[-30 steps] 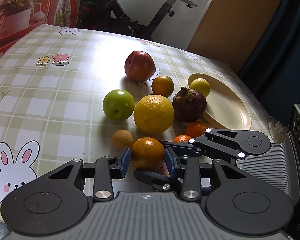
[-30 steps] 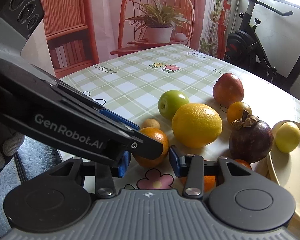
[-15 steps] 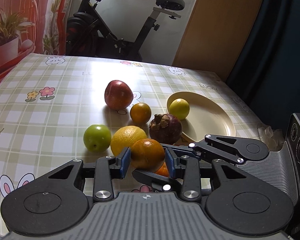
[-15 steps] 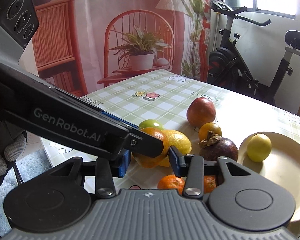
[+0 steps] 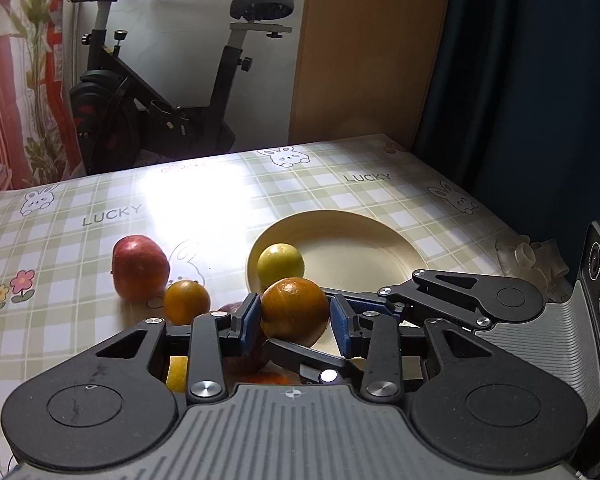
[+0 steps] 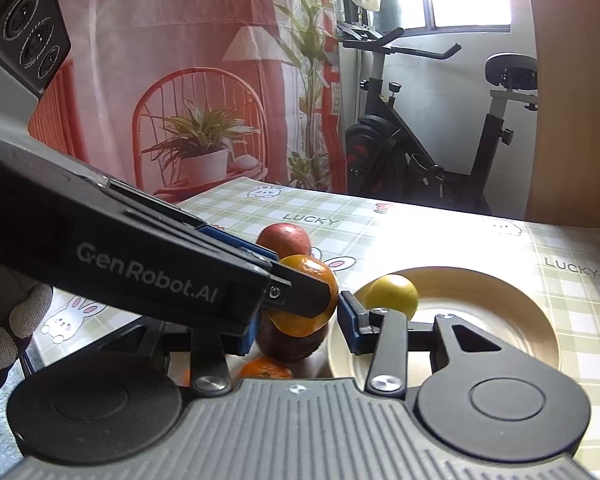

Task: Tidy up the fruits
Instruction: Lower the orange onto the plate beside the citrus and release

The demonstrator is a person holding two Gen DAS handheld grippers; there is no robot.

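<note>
An orange (image 5: 294, 310) hangs above the table, and my left gripper (image 5: 296, 316) is shut on it with a blue pad on each side. My right gripper (image 6: 298, 320) comes in from the right and crosses the left one. The same orange (image 6: 306, 296) sits between its pads, touching the right pad, while the left gripper's finger (image 6: 160, 264) hides the other pad. Just behind the orange lies a cream plate (image 5: 372, 248) holding one yellow fruit (image 5: 280, 266).
On the checked cloth left of the plate sit a red apple (image 5: 140, 268) and a small orange (image 5: 186, 302). Below the grippers are a dark mangosteen (image 6: 296, 344) and a tangerine (image 6: 266, 372). An exercise bike (image 5: 160, 92) stands beyond the far edge. A gloved hand (image 6: 16, 320) shows at left.
Both grippers rose together with the orange off the table and swung right; the plate now lies straight ahead, and the green apple and big yellow citrus have dropped out of sight.
</note>
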